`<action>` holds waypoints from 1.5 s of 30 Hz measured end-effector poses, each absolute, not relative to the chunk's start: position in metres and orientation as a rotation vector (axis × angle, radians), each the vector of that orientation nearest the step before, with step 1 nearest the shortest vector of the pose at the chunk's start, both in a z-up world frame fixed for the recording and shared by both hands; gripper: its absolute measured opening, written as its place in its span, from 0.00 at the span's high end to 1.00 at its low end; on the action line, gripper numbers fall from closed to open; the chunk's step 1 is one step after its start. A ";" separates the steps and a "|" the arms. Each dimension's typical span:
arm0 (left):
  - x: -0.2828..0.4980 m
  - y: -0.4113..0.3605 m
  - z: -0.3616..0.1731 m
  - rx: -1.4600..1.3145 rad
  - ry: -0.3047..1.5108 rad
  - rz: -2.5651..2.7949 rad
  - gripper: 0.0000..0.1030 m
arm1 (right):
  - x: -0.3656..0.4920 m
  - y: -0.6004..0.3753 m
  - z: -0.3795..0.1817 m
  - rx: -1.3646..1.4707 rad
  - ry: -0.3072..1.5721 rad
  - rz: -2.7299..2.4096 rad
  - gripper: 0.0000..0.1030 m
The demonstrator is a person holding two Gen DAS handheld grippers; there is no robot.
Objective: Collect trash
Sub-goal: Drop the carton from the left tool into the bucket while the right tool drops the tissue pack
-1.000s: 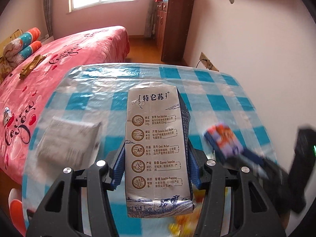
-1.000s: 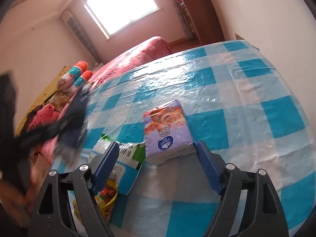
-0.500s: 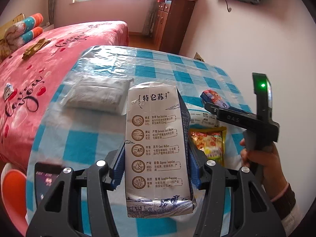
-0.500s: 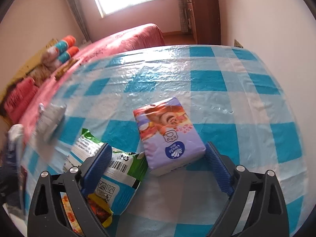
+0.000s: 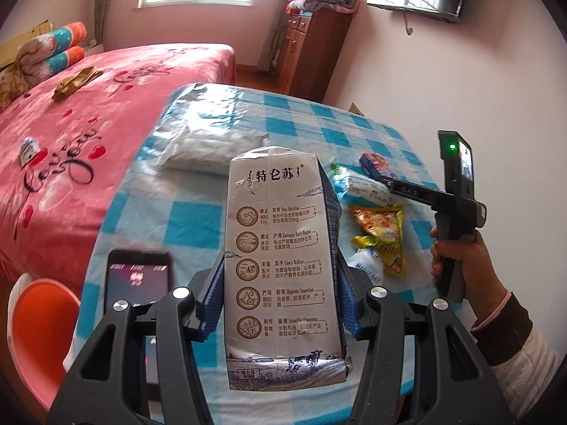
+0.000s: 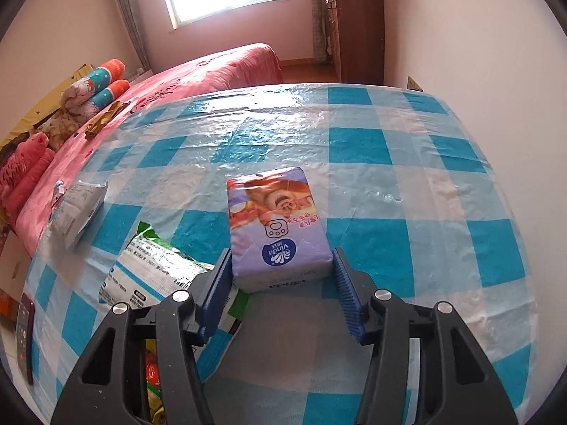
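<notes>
Left gripper (image 5: 280,304): clamped on the milk carton (image 5: 283,269), pads pressed against both narrow sides, carton upright and lifted clear of the desk (image 5: 184,223).

Right gripper (image 6: 283,290): jaws just closed in around the tissue pack (image 6: 280,226); pads now against its two long sides at the near end. Pack flat on the desk, directly ahead of the gripper, long axis running away along the pointing line. Grip reads as made; firmness of squeeze not certain.

Remaining items: green-and-white wrapper (image 6: 156,272) just left of the right gripper, partly under its left finger; yellow snack bag (image 5: 382,233) near it; white packet (image 6: 78,209) farther off toward the bed-side edge of the desk. Phone (image 5: 138,283) at the near left corner, probably not trash.

Next move, by judgement: straight lift of the pack, keeping the left finger clear of the wrapper beneath. Right gripper nearer to wrapper and bag; left gripper occupied.
</notes>
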State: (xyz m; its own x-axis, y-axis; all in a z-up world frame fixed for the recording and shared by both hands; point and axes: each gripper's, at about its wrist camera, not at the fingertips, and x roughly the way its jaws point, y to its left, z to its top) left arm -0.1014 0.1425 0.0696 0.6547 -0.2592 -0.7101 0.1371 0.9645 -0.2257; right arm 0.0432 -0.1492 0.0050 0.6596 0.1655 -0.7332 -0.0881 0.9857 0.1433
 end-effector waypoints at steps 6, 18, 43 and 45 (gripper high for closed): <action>-0.111 0.164 0.062 -0.191 0.835 -0.205 0.46 | 0.025 -0.157 0.008 0.121 0.810 0.100 0.48; -0.121 0.183 0.058 -0.236 0.814 -0.220 0.46 | -0.030 -0.164 0.041 0.175 0.717 0.107 0.48; -0.195 0.346 0.058 -0.408 0.722 0.172 0.46 | -0.104 0.099 0.110 -0.088 0.712 0.775 0.48; -0.204 0.366 0.052 -0.433 0.721 0.230 0.46 | -0.110 0.125 0.109 -0.124 0.721 0.832 0.48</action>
